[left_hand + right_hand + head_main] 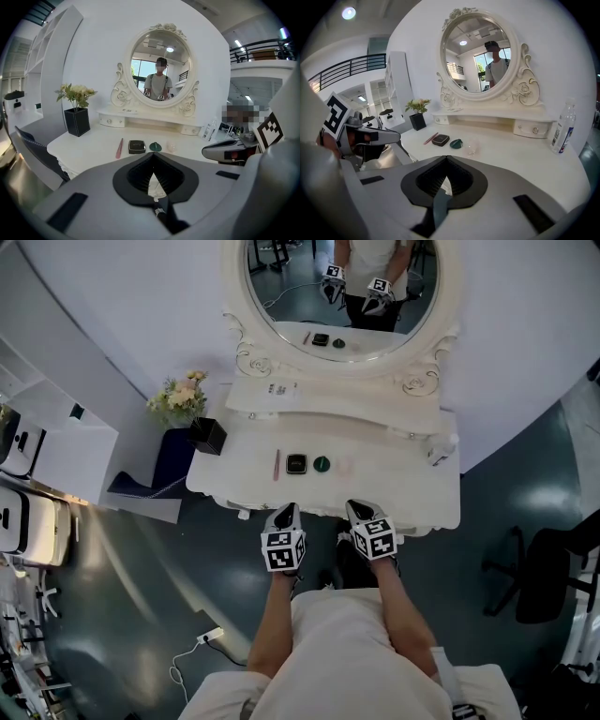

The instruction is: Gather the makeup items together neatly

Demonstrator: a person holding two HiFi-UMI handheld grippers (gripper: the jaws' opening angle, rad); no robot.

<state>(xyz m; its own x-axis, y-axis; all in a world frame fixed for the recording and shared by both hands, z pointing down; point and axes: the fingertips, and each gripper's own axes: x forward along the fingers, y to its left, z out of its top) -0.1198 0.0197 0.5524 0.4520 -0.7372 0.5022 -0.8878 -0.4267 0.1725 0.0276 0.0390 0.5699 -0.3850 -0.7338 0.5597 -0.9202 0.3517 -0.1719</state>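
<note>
The left gripper [288,512] and the right gripper [358,508] were both closed and empty, at the front edge of the dressing table [412,493]. Further in lay one pink stick [277,464], one black compact [297,463], one green round piece [322,463] and one clear piece [344,465]. The four were close together in a row, so they were either already gathered or waiting for tidying.

Four makeup items are laid flat in a short row before the mirror [291,306], close together but apart. A slim pink stick [277,464] is set farthest left of the mirror's centre, pointing toward the mirror. Next are placed a closed square black compact [296,463] and a round dark-green piece [322,463]. A pale translucent piece [344,465], barely made out, is seen under the mirror's centre.
</note>
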